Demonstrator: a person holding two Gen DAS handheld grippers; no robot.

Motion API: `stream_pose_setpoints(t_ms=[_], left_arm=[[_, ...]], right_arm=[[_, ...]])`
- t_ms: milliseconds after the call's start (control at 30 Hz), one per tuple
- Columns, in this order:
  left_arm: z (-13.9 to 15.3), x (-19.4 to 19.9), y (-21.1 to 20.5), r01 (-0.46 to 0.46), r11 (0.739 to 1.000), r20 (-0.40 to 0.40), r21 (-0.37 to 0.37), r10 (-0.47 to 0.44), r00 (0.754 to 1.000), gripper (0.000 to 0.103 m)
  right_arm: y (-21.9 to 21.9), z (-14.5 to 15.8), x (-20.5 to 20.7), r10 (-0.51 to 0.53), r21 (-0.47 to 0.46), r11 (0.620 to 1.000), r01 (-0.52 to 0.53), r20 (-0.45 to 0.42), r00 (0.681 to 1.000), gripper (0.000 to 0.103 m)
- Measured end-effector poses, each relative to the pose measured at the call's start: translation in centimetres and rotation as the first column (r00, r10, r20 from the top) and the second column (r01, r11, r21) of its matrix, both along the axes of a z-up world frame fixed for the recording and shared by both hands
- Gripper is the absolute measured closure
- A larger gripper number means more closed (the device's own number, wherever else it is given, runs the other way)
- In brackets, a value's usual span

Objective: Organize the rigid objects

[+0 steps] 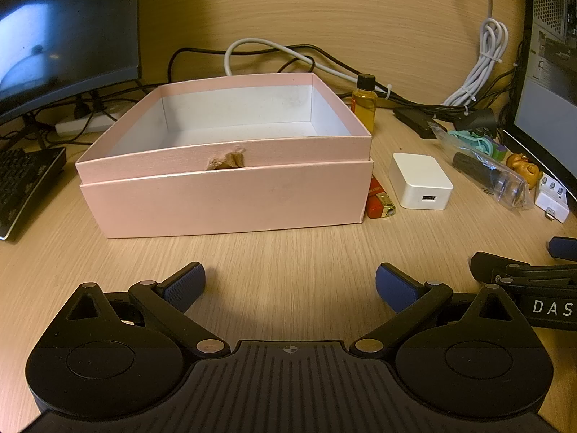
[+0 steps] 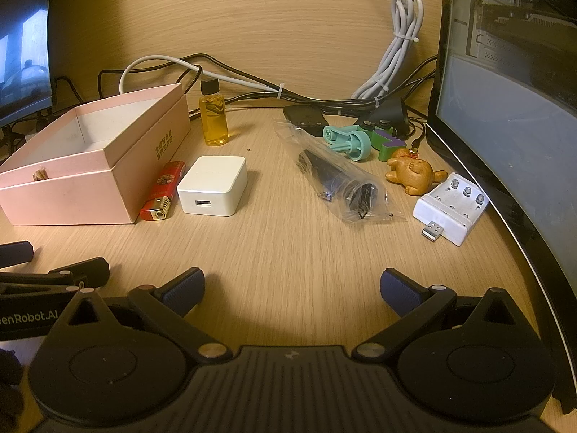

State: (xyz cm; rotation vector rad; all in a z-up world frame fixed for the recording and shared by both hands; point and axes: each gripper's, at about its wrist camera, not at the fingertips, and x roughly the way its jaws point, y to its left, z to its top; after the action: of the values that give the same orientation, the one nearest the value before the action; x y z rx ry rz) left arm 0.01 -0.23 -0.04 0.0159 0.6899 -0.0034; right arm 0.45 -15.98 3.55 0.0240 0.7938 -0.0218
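Note:
An open pink box (image 1: pixel 223 195) (image 2: pixel 61 195) sits on the wooden desk, its white inside bare. Right of it lie a red lighter (image 2: pixel 163 190) (image 1: pixel 379 199), a white USB charger cube (image 2: pixel 213 190) (image 1: pixel 421 182), a small bottle of yellow liquid (image 2: pixel 214 113) (image 1: pixel 364 103), a black item in a clear bag (image 2: pixel 339 180) (image 1: pixel 487 175), a teal and green plastic toy (image 2: pixel 355 140), a wooden figurine (image 2: pixel 411 175) and a white battery charger (image 2: pixel 450 213). My left gripper (image 1: pixel 290 283) is open in front of the box. My right gripper (image 2: pixel 292 288) is open before the loose items.
Monitors stand at the left (image 1: pixel 61 32) and right (image 2: pixel 505 83). A keyboard (image 1: pixel 21 187) lies at the far left. Black and white cables (image 2: pixel 396 54) run along the back wall. Bare desk lies between the grippers and the objects.

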Motion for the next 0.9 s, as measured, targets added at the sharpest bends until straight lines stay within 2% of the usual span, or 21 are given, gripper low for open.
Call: stream_pose_setpoints(t_ms=[533, 633, 733, 800, 900], left_arm=[[0.1, 0.1, -0.1, -0.015, 1.0, -0.002, 0.004, 0.015, 1.0, 0.0], [0.4, -0.1, 0.8, -0.021, 1.0, -0.026, -0.022, 0.021, 0.999, 0.001], [1.9, -1.0, 2.0, 0.019, 0.995, -0.034, -0.101, -0.022, 0.999, 0.001], [4.2, -2.1, 1.6, 0.084, 0.993, 0.029, -0.082, -0.082, 0.996, 0.001], [8.6, -2.8, -1.1, 0.197, 0.98, 0.147, -0.017, -0.192, 0.97, 0.001]], right_arm=[[-0.1, 0.1, -0.2, 0.001, -0.019, 1.0, 0.0, 0.009, 1.0, 0.0], [-2.5, 0.5, -0.8, 0.022, 0.116, 0.993, -0.022, -0.003, 1.0, 0.0], [-4.6, 1.4, -1.4, 0.079, 0.207, 0.976, -0.064, -0.066, 0.995, 0.0], [-5.6, 1.9, -2.2, 0.05, 0.267, 0.964, -0.018, -0.113, 0.992, 0.0], [-6.8, 2.1, -3.9, 0.019, 0.357, 0.934, 0.024, -0.117, 0.993, 0.0]])
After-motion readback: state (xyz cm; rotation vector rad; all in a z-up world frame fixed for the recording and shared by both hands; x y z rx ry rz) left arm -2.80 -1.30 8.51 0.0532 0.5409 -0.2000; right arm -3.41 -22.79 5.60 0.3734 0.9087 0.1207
